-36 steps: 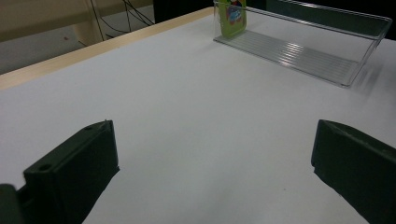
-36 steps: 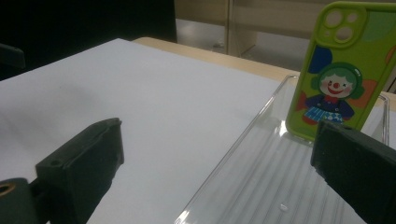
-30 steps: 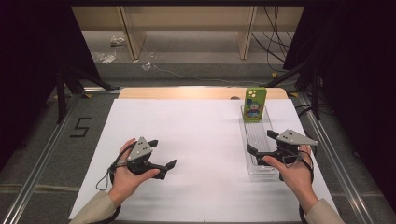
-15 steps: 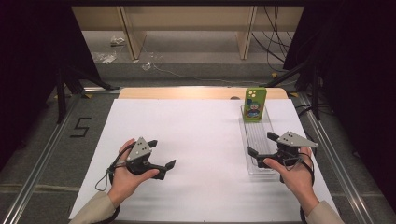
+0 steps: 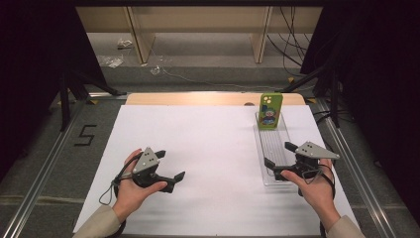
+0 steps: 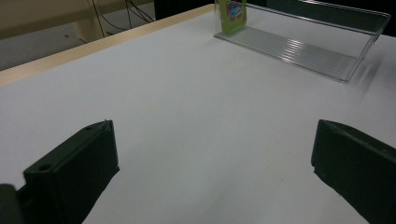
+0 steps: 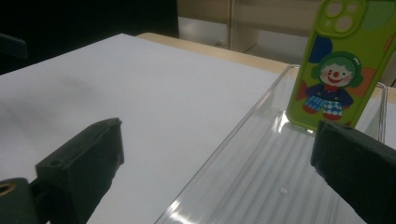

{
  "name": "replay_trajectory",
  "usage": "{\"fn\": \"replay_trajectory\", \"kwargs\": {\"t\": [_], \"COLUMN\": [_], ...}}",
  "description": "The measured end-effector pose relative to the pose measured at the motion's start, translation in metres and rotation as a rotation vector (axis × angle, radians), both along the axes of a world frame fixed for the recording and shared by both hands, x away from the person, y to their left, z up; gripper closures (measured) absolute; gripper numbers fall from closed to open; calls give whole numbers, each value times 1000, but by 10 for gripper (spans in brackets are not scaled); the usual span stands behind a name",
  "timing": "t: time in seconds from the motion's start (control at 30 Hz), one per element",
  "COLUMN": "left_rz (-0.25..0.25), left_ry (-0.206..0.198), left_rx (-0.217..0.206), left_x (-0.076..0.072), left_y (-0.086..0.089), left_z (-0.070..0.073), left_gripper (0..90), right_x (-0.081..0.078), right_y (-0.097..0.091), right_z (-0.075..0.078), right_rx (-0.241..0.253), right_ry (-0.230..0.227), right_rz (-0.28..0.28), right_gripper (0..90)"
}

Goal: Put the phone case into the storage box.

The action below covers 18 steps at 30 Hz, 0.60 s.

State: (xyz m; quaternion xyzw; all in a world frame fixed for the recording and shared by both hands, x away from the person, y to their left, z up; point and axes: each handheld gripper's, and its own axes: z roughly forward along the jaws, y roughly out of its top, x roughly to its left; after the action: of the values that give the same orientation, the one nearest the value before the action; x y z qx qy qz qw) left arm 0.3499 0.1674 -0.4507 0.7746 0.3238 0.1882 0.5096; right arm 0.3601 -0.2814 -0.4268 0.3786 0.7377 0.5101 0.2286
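- Two hand-held black grippers with grey three-cornered top plates are in use, one per hand: the left gripper and the right gripper. Both have their jaws released, spread wide with nothing between them.
- One clear plastic rectangular tray with a ribbed floor lies on the counter; one green phone case printed with a clown figure stands upright at its far end.
- Between the left jaws lies only the bare white sheet covering the counter. Far ahead and to the right of those jaws sits the tray, well apart from them, with the phone case at its far end.
- The right jaws straddle the tray's near part: the left jaw over the white sheet just outside the tray's long wall, the right jaw above the ribbed floor. Beyond the right jaw stands the phone case, apart from it, with nothing in the way.
- The left hand rests low on the counter, its gripper pointing right across the sheet. The right hand holds its gripper at the tray's near end, pointing left and forward.
- Past the sheet, a strip of pale wooden counter edge shows.
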Motion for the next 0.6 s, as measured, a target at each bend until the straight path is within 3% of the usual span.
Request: {"fn": "replay_trajectory", "kwargs": {"t": [0.6], "left_rz": [12], "left_ry": [7], "left_rx": [-1], "left_x": [-6], "left_y": [10], "left_z": [-2], "left_gripper": [0], "right_x": [-4], "right_y": [-4], "right_z": [-2], "right_rx": [4], "right_ry": [0], "right_rz": [0], "right_gripper": [34]}}
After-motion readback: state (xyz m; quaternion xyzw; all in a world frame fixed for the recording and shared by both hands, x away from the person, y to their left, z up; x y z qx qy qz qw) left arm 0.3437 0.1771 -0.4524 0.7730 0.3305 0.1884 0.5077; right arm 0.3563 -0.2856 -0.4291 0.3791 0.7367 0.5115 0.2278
